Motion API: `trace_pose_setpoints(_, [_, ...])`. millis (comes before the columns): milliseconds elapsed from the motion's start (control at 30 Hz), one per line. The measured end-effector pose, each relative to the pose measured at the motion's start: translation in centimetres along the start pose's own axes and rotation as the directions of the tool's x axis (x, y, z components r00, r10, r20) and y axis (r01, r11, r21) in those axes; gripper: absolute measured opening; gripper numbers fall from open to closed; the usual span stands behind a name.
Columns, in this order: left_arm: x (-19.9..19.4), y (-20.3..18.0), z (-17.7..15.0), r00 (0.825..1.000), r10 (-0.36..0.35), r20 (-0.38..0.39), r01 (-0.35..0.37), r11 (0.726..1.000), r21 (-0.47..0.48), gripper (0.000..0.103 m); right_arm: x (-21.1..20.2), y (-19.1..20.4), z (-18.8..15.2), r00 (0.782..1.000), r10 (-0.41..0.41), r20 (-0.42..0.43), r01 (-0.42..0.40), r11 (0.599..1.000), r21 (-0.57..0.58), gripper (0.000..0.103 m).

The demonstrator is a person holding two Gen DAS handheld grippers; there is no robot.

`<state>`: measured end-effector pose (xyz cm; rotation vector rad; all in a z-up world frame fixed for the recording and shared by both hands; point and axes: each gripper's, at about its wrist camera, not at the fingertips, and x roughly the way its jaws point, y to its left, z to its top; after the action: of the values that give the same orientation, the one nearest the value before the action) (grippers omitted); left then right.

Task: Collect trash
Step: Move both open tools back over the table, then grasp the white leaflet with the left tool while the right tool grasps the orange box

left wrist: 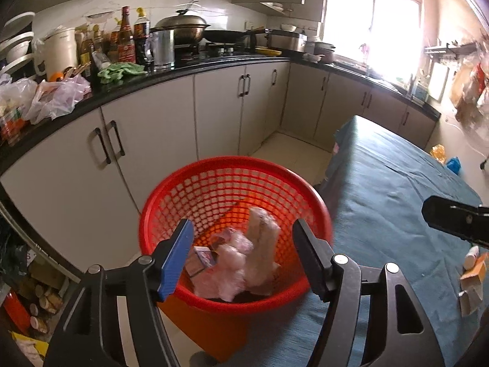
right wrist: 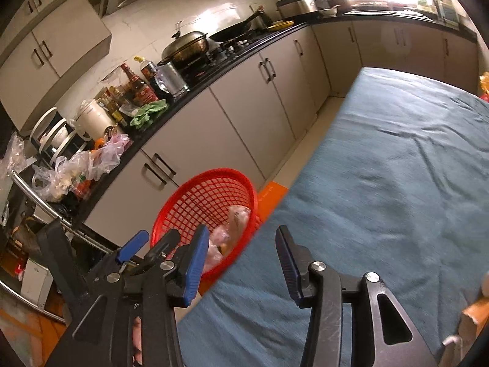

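Note:
A red mesh basket (left wrist: 214, 168) stands beside the blue-clothed table (left wrist: 382, 183). Inside it lie crumpled pink plastic (left wrist: 232, 263), a beige wrapper (left wrist: 262, 238) and a small printed box (left wrist: 203, 258). My left gripper (left wrist: 243, 229) hangs open above the basket with nothing between its pads. Part of my right gripper (left wrist: 452, 220) shows over the table. In the right wrist view my right gripper (right wrist: 242, 235) is open and empty over the table's left edge (right wrist: 382, 183), next to the basket (right wrist: 195, 189) and my left gripper (right wrist: 156, 238). Small cartons (left wrist: 473, 278) and a little bottle (left wrist: 472, 255) lie on the cloth at the right.
An orange box (left wrist: 207, 327) sits under the basket. A black counter (left wrist: 171, 73) with bottles, pots and plastic bags (left wrist: 52, 98) runs along grey cabinets (left wrist: 146, 140). Cluttered shelves (left wrist: 27, 290) stand at the lower left. Tiled floor (left wrist: 290, 150) lies between cabinets and table.

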<state>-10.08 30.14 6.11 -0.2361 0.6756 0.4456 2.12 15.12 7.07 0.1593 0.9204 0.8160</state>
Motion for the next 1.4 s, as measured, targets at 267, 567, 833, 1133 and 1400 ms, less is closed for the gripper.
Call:
trace_pose_setpoints(267, [-0.9,-5.3,-1.0,0.998,-0.06,-0.013,0.061,0.993,0.103,0.066,-4.0,-4.4,-2.0,0.999,-0.023,0.023,0.021,0.996,0.084,0.049])
trace_pose_setpoints(567, [-3.0,-14.3,-3.4,0.943,-0.309,-0.12,0.331,0.902,0.277,0.067,-12.4,-11.6,-4.6,0.988,-0.071,0.134,0.042,0.978,0.205,0.049])
trace_pose_setpoints(833, [-4.2,-22.4,-6.7,0.797,-0.498,-0.343,0.582,0.784,0.214,0.068,-20.1,-19.1,-7.7,0.947,-0.215,0.238,0.116,0.921,0.371,0.049])
trace_pose_setpoints(1133, [-4.2,-28.1,-9.3,0.78,-0.469,-0.414,0.575,0.798,0.181,0.058,-22.4,-23.2,-9.9,0.934,-0.24,0.265,0.104,0.892,0.439,0.049])
trace_pose_setpoints(1400, [-3.4,-29.6,-10.1,0.82,-0.407,-0.402,0.524,0.817,0.241,0.017,-22.3,-24.3,-10.5,0.94,-0.233,0.249,0.097,0.883,0.459,0.049])
